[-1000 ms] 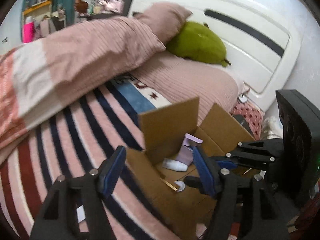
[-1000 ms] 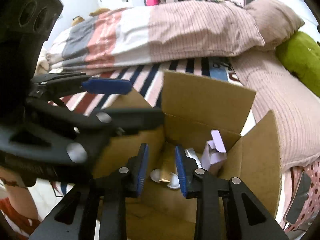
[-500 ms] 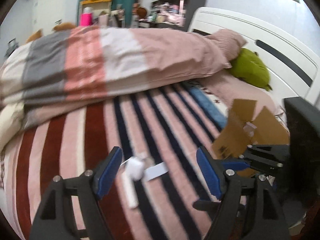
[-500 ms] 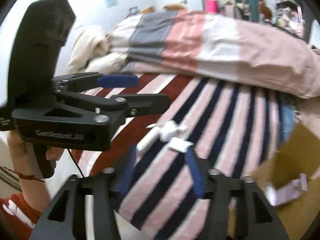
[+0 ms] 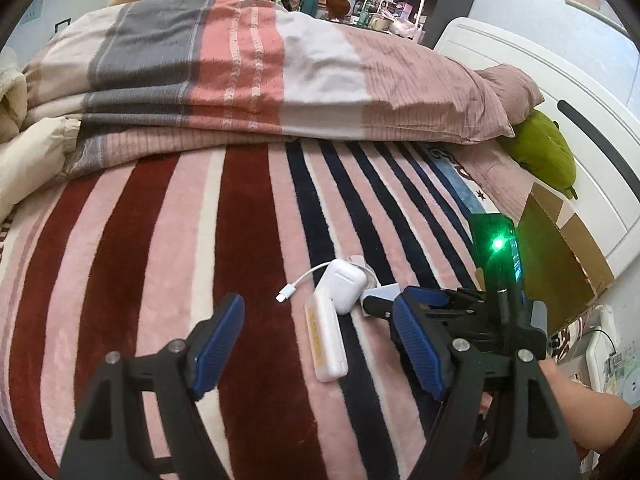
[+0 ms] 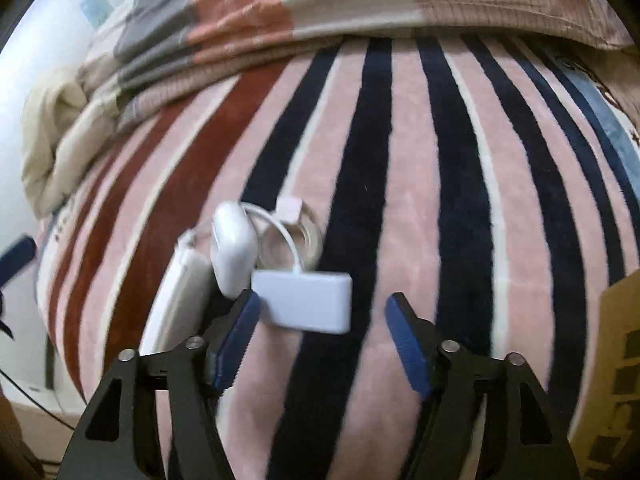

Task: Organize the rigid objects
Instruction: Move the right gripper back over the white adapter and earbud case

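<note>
- Both grippers have swung away from the cardboard box (image 5: 560, 240) since 1 second ago, when they hung over its open top; it now sits off to the right at the head of the bed, only its brown side showing.
- Half a second ago the small white things looked far off on the striped blanket (image 5: 248, 240); now they lie just ahead of both sets of fingers.
- The right gripper (image 6: 322, 332) had its fingers nearly together over the box 1 second ago; now they stand wide apart, holding nothing, with the flat white adapter (image 6: 306, 300) lying between and just beyond them.
- The left gripper (image 5: 320, 340) is spread wide too, empty, with the long white stick-shaped case (image 5: 326, 340) lying between its tips.
- The earbud case (image 5: 343, 284) leans against the far end of that long case, and a white cable (image 5: 304, 278) curls out from behind it, its plug end lying on the blanket.
- The right view is smeared with motion, so the coil behind the earbud case is hard to read, and the box there is cut off at the frame edge.
- Only the left view shows the right gripper itself, its green light on, covering most of the adapter.
- Only the left view takes in the folded duvet (image 5: 240, 60) and the green plush toy (image 5: 544, 152).
</note>
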Tool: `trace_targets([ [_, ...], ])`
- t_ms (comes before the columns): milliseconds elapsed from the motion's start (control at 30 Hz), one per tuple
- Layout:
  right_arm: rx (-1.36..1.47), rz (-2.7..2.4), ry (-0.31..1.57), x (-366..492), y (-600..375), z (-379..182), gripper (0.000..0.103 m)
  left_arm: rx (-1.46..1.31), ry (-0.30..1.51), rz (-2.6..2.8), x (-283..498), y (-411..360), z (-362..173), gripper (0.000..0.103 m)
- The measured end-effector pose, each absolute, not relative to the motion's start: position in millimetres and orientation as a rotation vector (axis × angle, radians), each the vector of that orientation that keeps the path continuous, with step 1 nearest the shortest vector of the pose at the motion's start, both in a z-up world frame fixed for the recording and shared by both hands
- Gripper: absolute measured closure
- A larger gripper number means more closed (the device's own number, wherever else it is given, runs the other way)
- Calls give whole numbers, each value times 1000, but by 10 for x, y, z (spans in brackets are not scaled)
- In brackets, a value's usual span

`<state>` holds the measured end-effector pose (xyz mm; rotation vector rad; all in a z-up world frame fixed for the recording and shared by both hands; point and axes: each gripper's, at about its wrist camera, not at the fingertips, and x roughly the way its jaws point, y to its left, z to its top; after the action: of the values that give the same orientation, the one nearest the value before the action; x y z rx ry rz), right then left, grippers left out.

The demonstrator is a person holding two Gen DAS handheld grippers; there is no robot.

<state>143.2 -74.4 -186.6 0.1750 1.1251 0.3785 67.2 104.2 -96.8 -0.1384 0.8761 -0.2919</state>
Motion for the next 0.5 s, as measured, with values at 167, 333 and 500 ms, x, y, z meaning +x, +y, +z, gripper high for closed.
trace_targets([
  [167,163,326,1104,1397,-636,-1863,30,-136,877,-299,713,987,-955,29],
  [333,194,214,1067,1349,-560,-1865,37,-129,890,-294,715,946,-960,29],
  [500,101,231,1036,1256,-544,-1841,53,-129,899,-299,715,901,-961,29],
])
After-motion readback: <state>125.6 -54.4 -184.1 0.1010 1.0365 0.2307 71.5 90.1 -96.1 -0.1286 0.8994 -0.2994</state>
